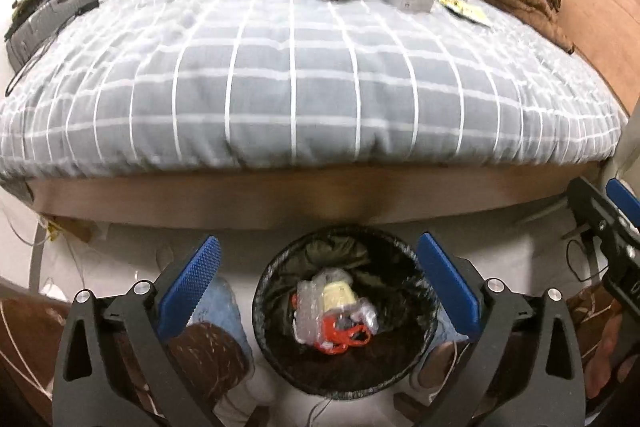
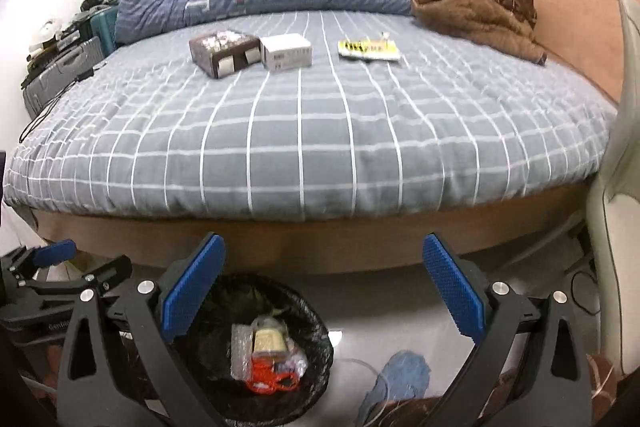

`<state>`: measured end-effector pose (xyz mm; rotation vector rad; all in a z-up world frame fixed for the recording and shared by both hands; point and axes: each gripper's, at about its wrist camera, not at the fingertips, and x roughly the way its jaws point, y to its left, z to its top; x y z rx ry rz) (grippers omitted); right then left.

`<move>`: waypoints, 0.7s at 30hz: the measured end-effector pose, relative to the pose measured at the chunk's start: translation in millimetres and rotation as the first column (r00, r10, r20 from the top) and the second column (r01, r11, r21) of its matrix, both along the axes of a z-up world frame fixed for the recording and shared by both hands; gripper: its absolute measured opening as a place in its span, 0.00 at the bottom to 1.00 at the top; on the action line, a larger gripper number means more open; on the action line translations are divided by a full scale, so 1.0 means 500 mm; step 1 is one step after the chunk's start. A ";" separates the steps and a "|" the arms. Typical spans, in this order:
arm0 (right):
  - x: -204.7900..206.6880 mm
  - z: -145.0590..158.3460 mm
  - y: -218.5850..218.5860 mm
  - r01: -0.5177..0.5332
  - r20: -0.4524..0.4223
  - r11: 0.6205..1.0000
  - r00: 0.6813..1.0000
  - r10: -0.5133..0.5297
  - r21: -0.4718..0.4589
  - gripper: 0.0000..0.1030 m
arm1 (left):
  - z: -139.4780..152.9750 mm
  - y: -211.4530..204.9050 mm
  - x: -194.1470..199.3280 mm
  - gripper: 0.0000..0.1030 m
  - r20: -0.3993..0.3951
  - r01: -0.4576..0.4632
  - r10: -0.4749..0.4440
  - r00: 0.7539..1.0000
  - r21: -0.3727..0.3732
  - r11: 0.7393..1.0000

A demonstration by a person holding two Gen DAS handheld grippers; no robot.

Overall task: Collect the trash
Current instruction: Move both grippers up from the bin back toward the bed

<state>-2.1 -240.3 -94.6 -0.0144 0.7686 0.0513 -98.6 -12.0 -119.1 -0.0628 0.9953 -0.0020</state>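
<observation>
Left tongs (image 1: 318,277): released, nothing between the pads, over the black-lined bin (image 1: 344,311) on the floor at the bed's (image 1: 304,75) foot edge. Bin holds bubble wrap (image 1: 316,307) and an orange scrap (image 1: 340,337).
Right tongs (image 2: 324,279): released, empty, bin lower left.
On the bed, toward its far edge: brown box (image 2: 224,53), white box (image 2: 286,56), yellow packet (image 2: 368,50); print blurred.

Left gripper (image 1: 316,281) and right gripper (image 2: 324,285), side by side, both angled downward, jaws spread wide, nothing between the blue pads (image 1: 192,277).
</observation>
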 end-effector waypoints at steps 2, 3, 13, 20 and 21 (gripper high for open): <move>0.008 0.013 0.003 -0.006 0.036 1.000 0.999 0.007 -0.025 0.93 | 0.018 -0.002 0.014 0.94 0.033 0.008 -0.008 0.999 -0.007 1.000; 0.012 0.020 0.003 -0.013 0.052 1.000 0.999 0.015 -0.027 0.93 | 0.019 -0.005 0.016 0.94 0.044 0.012 -0.011 0.999 -0.007 1.000; 0.099 0.066 -0.006 -0.017 0.116 1.000 0.993 0.018 -0.011 0.93 | 0.100 0.000 0.106 0.94 0.166 -0.005 0.008 0.986 -0.018 1.000; 0.181 0.087 -0.008 -0.034 0.139 0.999 0.990 0.033 0.006 0.93 | 0.117 0.005 0.171 0.94 0.179 -0.015 0.015 0.984 -0.001 1.000; 0.192 0.087 -0.009 -0.030 0.138 1.000 0.990 0.030 0.003 0.93 | 0.116 0.004 0.179 0.94 0.178 -0.013 0.012 0.984 0.004 1.000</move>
